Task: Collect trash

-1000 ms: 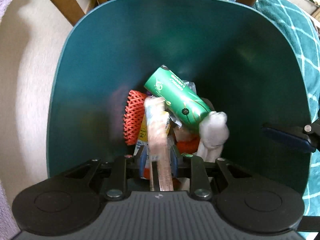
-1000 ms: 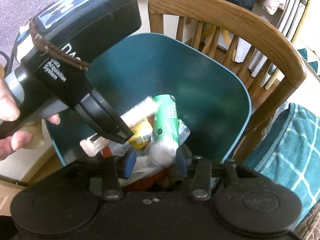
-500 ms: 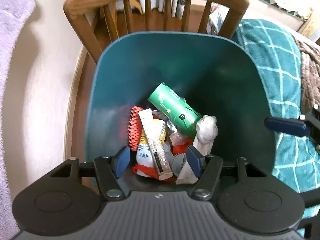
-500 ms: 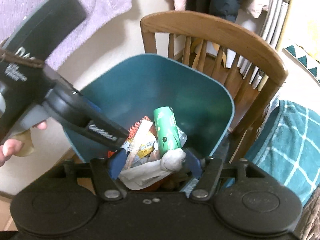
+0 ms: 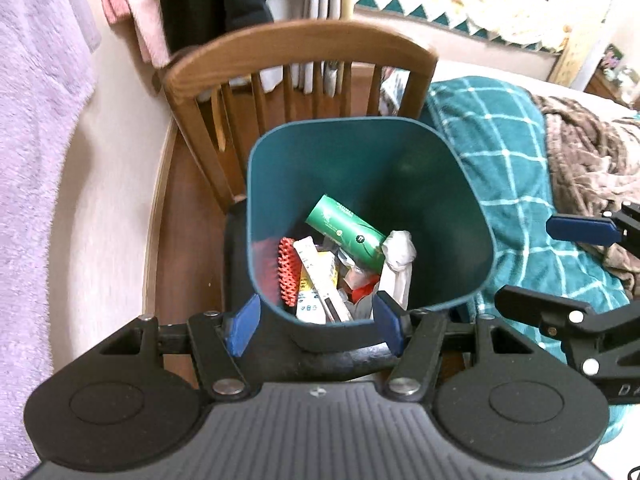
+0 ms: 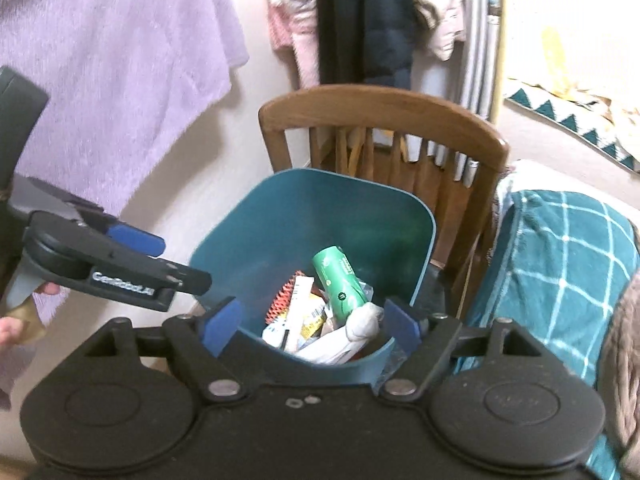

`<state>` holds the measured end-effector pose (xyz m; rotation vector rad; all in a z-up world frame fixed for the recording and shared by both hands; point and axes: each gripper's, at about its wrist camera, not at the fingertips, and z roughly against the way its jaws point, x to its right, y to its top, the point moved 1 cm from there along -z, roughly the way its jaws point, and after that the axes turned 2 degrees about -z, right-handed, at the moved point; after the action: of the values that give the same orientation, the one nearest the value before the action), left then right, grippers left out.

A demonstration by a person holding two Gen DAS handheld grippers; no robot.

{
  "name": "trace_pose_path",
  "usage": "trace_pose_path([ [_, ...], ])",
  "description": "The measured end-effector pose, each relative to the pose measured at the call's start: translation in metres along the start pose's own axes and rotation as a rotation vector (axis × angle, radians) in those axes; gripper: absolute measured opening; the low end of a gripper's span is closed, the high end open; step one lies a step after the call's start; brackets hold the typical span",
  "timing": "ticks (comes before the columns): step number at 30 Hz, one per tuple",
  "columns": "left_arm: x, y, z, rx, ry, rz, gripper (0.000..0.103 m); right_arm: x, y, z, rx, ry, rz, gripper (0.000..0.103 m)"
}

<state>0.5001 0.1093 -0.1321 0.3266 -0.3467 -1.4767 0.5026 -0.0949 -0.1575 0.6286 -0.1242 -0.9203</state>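
Room: bedroom corner is showing a wooden chair [image 5: 300, 52] against the wall, hanging clothes [image 6: 360, 20] behind it, and a teal checked blanket [image 5: 520, 168] on the bed beside it.
Bin: teal bin [image 5: 460, 184] is sitting in front of the chair, upright, mouth open.
Trash: green tube [image 5: 344, 228], white wad [image 5: 398, 248], orange mesh [image 5: 289, 272] and paper packets [image 5: 316, 280] are all lying inside the bin.
Left tongs [image 5: 316, 320]: hanging released above the near rim, nothing between them, having just been opening.
Right tongs [image 6: 310, 326]: likewise spread and carrying nothing, jaws having just been widening.
Progress: this drop is looking finished; whether more trash is waiting elsewhere cannot be told.
Obstacles: chair and bed are crowding the bin; each tool is hovering close beside the other.
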Motion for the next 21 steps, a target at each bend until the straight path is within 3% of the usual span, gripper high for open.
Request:
trace_pose_path([
  [2,-0.004,-0.011,0.015,0.026,-0.007,-0.010,0.069,-0.008,-0.007,0.012,0.019,-0.012,-0.025,0.082],
  [12,-0.020,-0.072,0.070,0.114,-0.060,-0.045,0.078,-0.062,-0.053,0.055,0.080,-0.050,-0.132,0.094],
  [18,-0.034,-0.105,0.066,0.088,-0.083,0.011,0.079,-0.079,-0.082,0.059,0.084,-0.045,-0.191,0.103],
  [21,-0.040,-0.123,0.054,0.088,-0.039,0.046,0.080,-0.079,-0.097,0.052,0.068,-0.043,-0.207,0.103],
])
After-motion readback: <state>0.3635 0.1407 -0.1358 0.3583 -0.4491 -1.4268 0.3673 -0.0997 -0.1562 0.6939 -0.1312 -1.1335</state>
